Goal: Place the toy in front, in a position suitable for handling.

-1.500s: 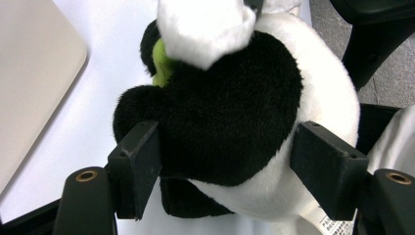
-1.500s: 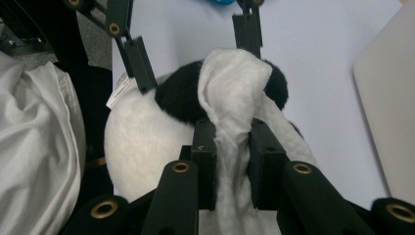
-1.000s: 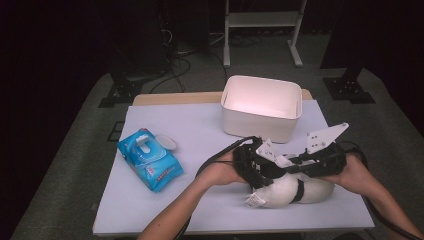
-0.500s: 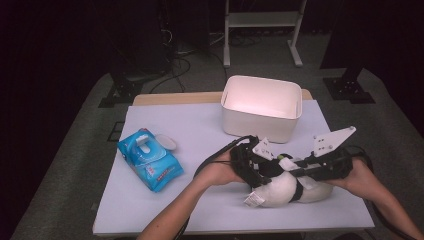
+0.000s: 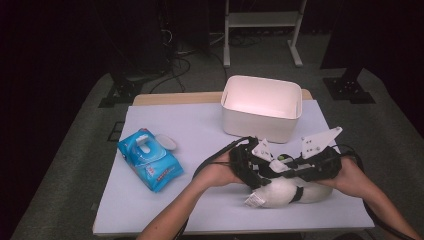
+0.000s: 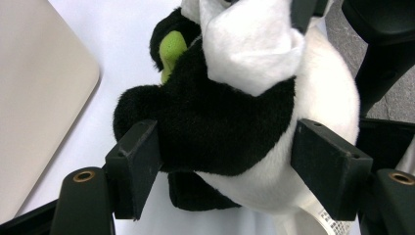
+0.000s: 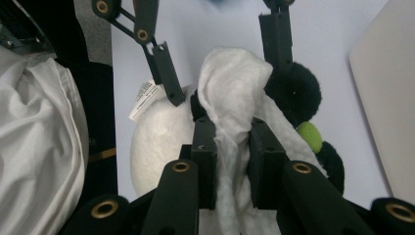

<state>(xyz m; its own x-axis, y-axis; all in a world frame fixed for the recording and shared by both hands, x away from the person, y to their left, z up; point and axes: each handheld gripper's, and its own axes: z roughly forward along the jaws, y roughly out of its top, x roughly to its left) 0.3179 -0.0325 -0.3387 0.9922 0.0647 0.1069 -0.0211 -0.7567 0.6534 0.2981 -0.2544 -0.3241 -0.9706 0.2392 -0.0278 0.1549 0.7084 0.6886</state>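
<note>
From above, my two claws meet over a black-and-white plush toy [image 5: 280,192] lying on the desk [image 5: 200,135], near its front edge. Over the past second my right claw [image 5: 287,167] has swung its grey plate out and dropped closer to the toy, while my left claw [image 5: 252,167] has kept its place at the toy's other end. Just behind both claws stands a white bin [image 5: 262,107]; well off to the left of my left claw lies a blue pack of wet wipes [image 5: 149,159] with its flap open.

Along my left claw [image 6: 225,161], the jaws stand wide and bracket the plush toy [image 6: 230,117], one pad against black fur, the other beside the white belly; whether they squeeze it I cannot tell. A white wipe [image 6: 249,44] drapes over the toy just ahead, and a green patch [image 6: 171,51] shows beyond it.

Along my right claw [image 7: 232,156], the jaws are nearly closed and pinch the white wipe [image 7: 230,103], which lies bunched over the plush toy [image 7: 161,142]. My left claw's jaws [image 7: 220,54] straddle the toy just beyond. I read this as wiping the toy down while the other claw steadies it.
</note>
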